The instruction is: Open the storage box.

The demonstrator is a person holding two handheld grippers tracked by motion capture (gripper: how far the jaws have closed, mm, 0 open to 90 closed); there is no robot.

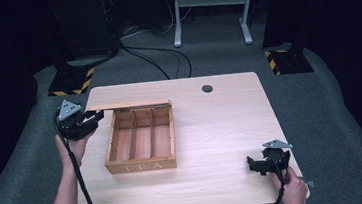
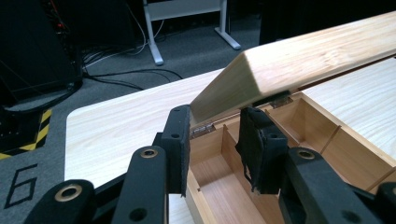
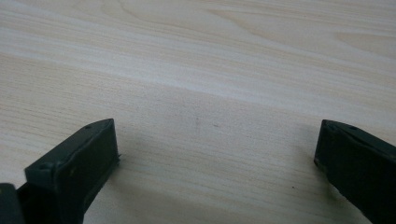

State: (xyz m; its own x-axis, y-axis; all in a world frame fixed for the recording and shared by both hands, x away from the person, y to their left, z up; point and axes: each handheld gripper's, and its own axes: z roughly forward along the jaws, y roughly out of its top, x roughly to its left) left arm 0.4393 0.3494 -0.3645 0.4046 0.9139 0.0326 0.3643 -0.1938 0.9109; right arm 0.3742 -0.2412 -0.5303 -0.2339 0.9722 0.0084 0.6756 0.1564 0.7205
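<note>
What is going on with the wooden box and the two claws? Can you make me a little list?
box: wooden tea box, three bare compartments
lid: wooden lid raised, hinged at the back
left claw: left claw shut on the lid's corner
right claw: right claw open, above bare table
table: light wooden table

My work surface was a pale wooden table (image 1: pixel 221 128) with rounded corners, standing on grey carpet (image 1: pixel 29 162), with a small dark round cap (image 1: pixel 207 88) set into it near the far edge. On its left half sat a wooden tea box (image 1: pixel 142 158), lid raised, three bare compartments showing. The rest of the top carried nothing else that I could see.
</note>
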